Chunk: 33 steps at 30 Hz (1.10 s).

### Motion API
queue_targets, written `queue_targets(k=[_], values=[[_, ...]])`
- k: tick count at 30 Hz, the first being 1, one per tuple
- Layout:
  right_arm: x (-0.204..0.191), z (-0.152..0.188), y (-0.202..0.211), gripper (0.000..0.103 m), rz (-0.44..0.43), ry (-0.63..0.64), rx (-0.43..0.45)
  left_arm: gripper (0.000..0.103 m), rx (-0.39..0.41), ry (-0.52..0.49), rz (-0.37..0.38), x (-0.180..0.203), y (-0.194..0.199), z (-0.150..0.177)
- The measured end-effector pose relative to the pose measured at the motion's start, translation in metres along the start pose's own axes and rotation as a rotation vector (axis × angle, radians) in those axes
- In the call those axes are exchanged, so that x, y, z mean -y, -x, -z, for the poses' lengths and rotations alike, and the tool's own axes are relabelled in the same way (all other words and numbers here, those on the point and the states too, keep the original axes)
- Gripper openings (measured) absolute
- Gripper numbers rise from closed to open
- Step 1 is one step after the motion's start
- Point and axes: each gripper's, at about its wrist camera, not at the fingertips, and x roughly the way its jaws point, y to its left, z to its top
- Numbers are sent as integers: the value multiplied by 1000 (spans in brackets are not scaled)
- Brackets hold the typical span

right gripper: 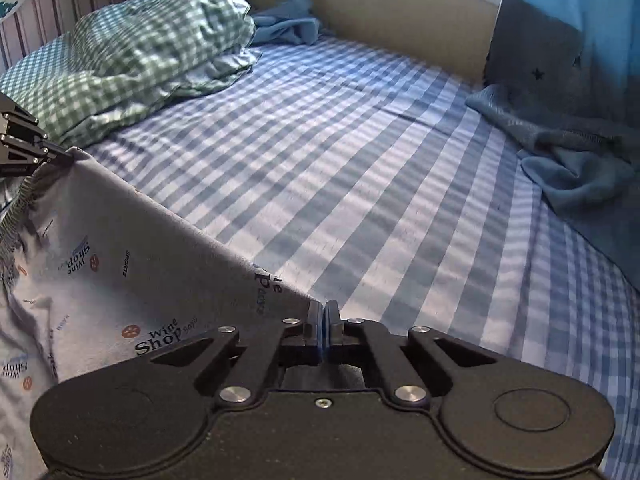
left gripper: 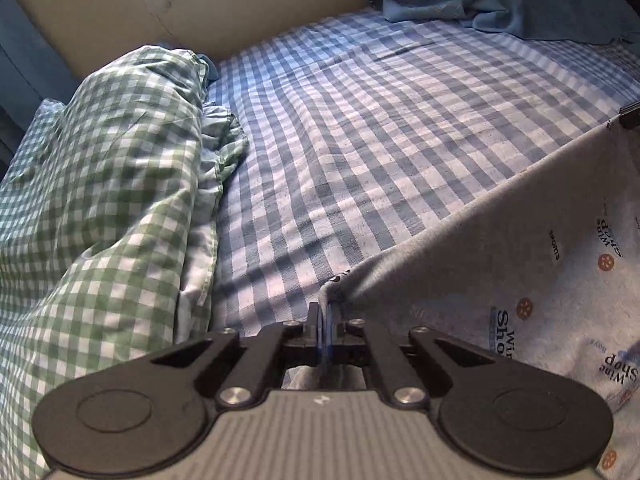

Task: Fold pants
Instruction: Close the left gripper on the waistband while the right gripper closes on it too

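Observation:
The pants (left gripper: 520,248) are light grey with printed words and small orange dots. They hang stretched between my two grippers above the bed. My left gripper (left gripper: 325,312) is shut on one top corner of the pants. My right gripper (right gripper: 322,310) is shut on the other top corner of the pants (right gripper: 120,248). In the right wrist view the left gripper (right gripper: 60,154) shows at the far left, pinching the cloth. In the left wrist view the right gripper's tip (left gripper: 630,116) shows at the right edge. The top edge of the pants is taut between them.
The bed has a blue and white checked sheet (left gripper: 380,128). A green checked duvet (left gripper: 100,180) is bunched at the left. A blue blanket (right gripper: 560,148) lies crumpled at the far right. A beige wall (right gripper: 400,8) runs behind the bed.

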Motion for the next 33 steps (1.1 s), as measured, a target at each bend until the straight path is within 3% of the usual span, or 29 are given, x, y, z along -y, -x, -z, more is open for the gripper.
queue_targets(k=[6,8,9,10,11,13,15,20,21,22,23,26,30,33], values=[[3,4,-55,0,2,-40,-120,1,-86,57,23,1,-49,2],[4,9,-63,8,-23,-86,-139,4,-101,113,96,-7,-54,6],[6,9,-63,14,-41,-106,-140,9,-95,135,116,-12,-53,6],[8,9,-62,30,-56,-120,-135,19,-75,163,153,-19,-50,7],[10,8,-58,53,-80,-132,-127,29,-55,184,191,-25,-46,7],[13,4,-52,78,-142,-140,-102,78,-19,221,229,-38,-39,7],[12,-2,-52,80,-148,-124,-96,82,-5,208,231,-44,-35,8],[8,-8,-71,78,-130,-134,-138,81,-95,128,200,-40,-47,5],[7,-6,-73,76,-111,-145,-138,69,-127,127,189,-40,-52,5],[6,-5,-75,65,-92,-159,-138,43,-157,133,179,-39,-56,5],[7,-2,-77,41,-82,-176,-145,30,-192,147,178,-40,-62,5],[4,3,-73,7,-94,-212,-144,6,-195,194,203,-37,-59,5],[-8,2,-40,1,-68,-180,-94,2,-131,134,135,-21,-32,4],[-21,5,3,0,-34,-144,-30,2,4,91,73,-11,8,14]])
